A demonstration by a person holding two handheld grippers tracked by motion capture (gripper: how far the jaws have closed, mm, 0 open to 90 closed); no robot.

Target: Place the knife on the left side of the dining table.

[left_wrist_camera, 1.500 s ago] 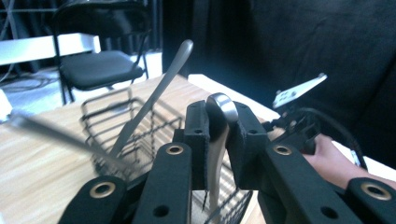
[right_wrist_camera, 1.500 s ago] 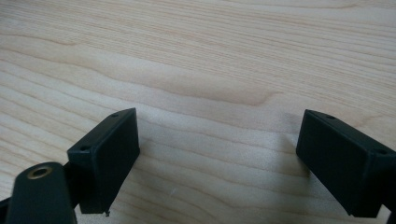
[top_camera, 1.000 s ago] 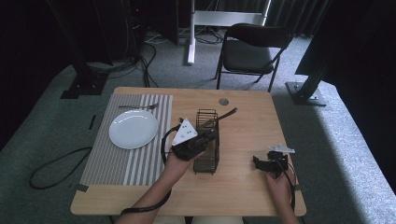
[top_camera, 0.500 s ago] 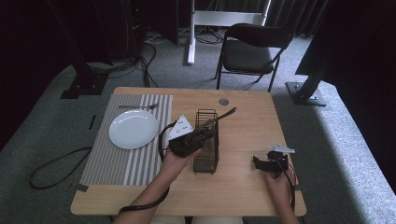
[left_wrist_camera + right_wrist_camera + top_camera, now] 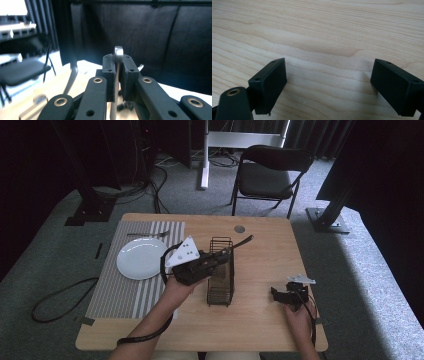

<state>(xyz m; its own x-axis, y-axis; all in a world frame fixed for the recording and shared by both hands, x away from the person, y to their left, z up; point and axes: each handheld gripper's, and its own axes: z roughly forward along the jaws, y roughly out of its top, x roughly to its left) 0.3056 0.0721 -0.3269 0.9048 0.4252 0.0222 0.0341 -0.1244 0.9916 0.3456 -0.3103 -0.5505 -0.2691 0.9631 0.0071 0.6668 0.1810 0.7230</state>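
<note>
My left gripper hangs over the left side of a black wire basket, jaws pointing right. It is shut on a thin silver utensil handle, whose rounded end sticks up between the pads in the left gripper view; the rest of the utensil is hidden. A dark utensil leans out of the basket's far end. My right gripper rests low over the bare wooden table to the basket's right. It is open, with only wood grain between its jaws.
A white plate and a fork lie on a striped placemat at the table's left. A round grey cap sits in the tabletop at the back. A black folding chair stands behind the table.
My left gripper has risen and drifted slightly left above the basket, still shut on the utensil. The right gripper has stayed where it was.
</note>
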